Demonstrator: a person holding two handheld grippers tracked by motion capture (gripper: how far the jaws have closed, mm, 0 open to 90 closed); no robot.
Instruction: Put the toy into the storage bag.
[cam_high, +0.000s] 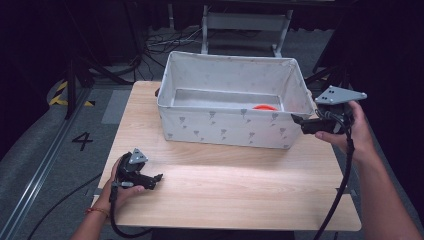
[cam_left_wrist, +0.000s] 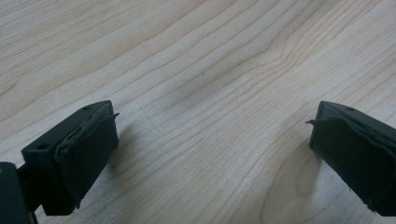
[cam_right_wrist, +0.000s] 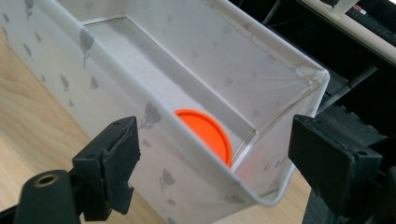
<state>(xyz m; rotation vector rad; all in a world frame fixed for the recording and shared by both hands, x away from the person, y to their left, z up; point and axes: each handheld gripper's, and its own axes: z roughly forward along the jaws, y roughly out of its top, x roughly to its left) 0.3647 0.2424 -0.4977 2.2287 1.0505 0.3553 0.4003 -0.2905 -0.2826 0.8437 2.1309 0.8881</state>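
So the orange disc (cam_right_wrist: 205, 132) is lying flat on the bottom of the white fabric bin (cam_high: 220, 127), tucked into the corner nearest the right gripper (cam_high: 298, 121). That gripper hangs just outside the bin's right end, next to the rim, jaws spread wide with nothing between them. The bin sits toward the far side of the wooden table (cam_high: 240, 190). The left gripper (cam_high: 158, 178) is well away from all that, resting low over the near left part of the table, its jaws wide apart too and empty, just bare wood under them.
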